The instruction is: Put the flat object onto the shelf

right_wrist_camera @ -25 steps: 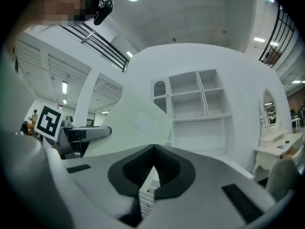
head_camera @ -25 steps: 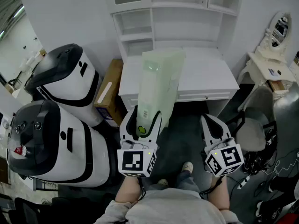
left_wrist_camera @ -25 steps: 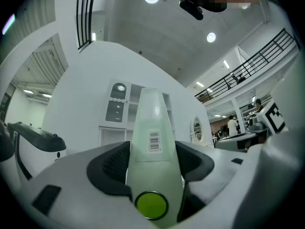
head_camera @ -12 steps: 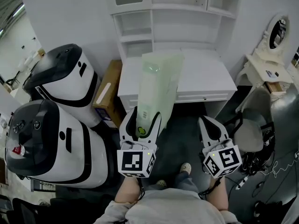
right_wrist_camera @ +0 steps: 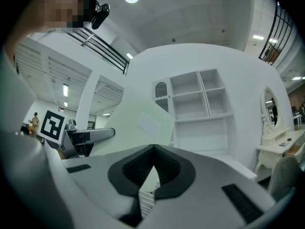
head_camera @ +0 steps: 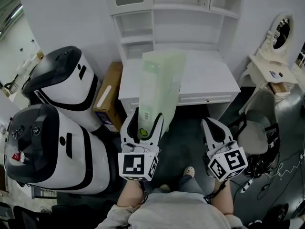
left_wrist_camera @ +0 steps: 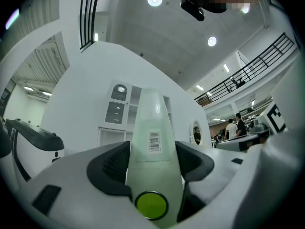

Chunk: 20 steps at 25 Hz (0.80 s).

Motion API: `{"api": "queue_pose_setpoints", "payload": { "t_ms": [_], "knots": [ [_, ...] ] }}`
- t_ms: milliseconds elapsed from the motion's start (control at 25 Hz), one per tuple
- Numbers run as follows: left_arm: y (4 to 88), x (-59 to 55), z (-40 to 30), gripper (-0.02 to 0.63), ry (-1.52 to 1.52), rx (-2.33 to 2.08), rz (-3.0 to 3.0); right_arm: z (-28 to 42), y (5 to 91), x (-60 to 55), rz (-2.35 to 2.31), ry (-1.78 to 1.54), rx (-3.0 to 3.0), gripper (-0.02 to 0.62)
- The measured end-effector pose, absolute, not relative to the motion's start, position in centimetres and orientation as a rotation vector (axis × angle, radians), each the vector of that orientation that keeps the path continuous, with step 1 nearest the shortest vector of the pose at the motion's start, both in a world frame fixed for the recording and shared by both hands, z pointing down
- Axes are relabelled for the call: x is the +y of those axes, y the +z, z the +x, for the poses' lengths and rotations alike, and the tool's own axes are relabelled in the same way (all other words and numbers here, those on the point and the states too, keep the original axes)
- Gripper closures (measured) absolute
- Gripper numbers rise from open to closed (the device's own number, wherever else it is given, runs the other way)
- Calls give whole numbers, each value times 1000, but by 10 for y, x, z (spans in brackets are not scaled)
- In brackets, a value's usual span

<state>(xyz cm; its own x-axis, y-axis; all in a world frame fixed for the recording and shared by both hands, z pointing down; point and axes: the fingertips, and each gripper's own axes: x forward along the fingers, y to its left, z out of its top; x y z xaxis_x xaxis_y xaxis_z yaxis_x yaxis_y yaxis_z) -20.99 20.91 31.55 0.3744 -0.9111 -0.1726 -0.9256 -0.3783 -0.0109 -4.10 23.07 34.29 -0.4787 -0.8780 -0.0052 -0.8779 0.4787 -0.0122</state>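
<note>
Flat object (head_camera: 159, 82): pale green translucent panel. Its long axis runs away from you and its far end points at the shelf unit. Its near end, with a round green button, sits in your left gripper.
Machines (head_camera: 57, 113): two white-and-black units stand at your left.
Cardboard box (head_camera: 108, 97): wedged between the machines and the desk.
Desk (head_camera: 209, 75): white, straight ahead, under the shelf unit (head_camera: 138, 37).
Chair (head_camera: 255, 137): grey, at your right, on the dark floor.
Left gripper (head_camera: 144, 119): held out ahead of your body, jaws clamped on the panel's near end.
Right gripper (head_camera: 213, 126): beside it, apart from the panel, jaws pressed together with nothing between them.
</note>
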Motion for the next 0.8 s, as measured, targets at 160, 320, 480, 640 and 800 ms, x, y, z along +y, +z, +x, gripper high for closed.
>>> {"api": "queue_pose_setpoints", "payload": {
  "t_ms": [160,320,480,640,800],
  "knots": [
    [312,199,-201,311,238,1676,-2526,-27,343,219,-1637,4,2681,586],
    [305,179,-186,311,242,1668,-2518,-13,341,198,-1625,-11,2660,586],
    [300,153,-167,311,244,1677,-2503,3,335,167,-1584,7,2675,586],
    [292,124,-146,311,265,1699,-2486,25,328,134,-1546,28,2697,586],
    [285,96,-119,311,275,1718,-2452,50,322,100,-1504,46,2717,586]
  ]
}}
